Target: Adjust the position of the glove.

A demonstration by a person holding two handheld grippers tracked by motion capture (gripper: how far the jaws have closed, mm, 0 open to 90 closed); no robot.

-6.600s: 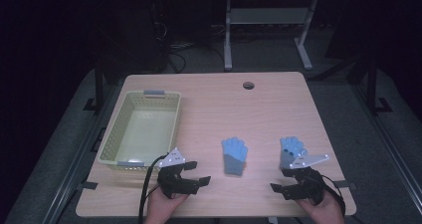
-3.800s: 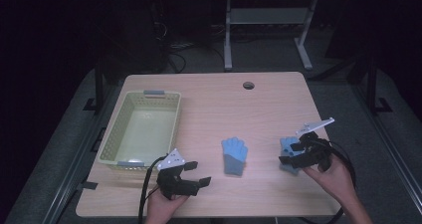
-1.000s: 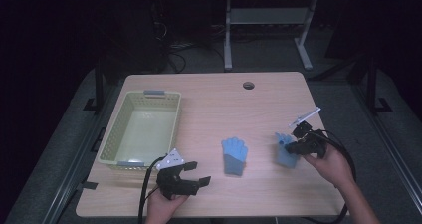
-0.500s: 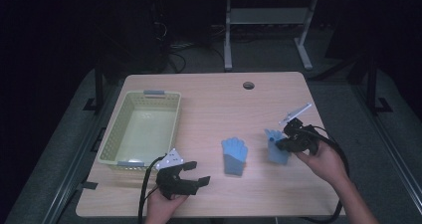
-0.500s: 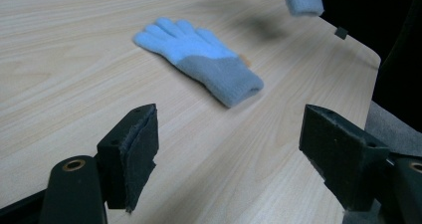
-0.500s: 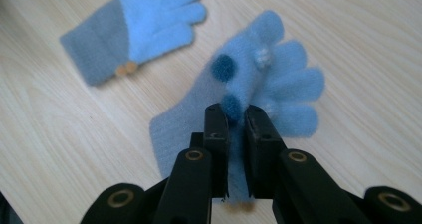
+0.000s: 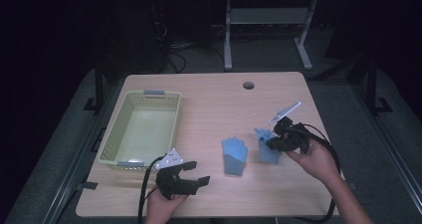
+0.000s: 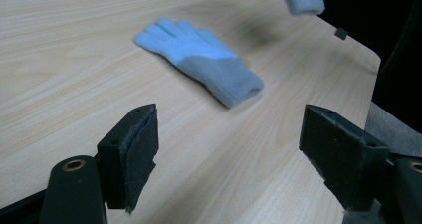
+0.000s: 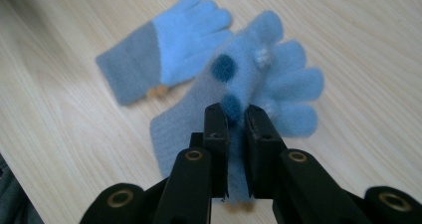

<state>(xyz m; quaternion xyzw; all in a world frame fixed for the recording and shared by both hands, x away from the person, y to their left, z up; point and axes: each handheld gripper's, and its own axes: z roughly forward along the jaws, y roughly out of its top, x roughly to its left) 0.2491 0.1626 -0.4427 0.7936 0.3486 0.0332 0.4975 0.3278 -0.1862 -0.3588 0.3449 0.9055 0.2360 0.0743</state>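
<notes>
— What does the held glove (image 9: pixel 259 84) look like?
— Light blue, grey cuff, dark pompoms (lifted beside the other glove (image 7: pixel 234 154) on the table (image 7: pixel 209 99)).
— The tongs?
— Right gripper (image 9: pixel 234 119) pinches it; left gripper (image 8: pixel 239 149) gapes wide, empty.
— Hidden?
— Cuff edge, behind the jaws.

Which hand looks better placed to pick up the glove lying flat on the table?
Left. The left gripper is open and holds nothing, with the flat glove just ahead of its jaws. The right gripper is shut on the other glove.
</notes>
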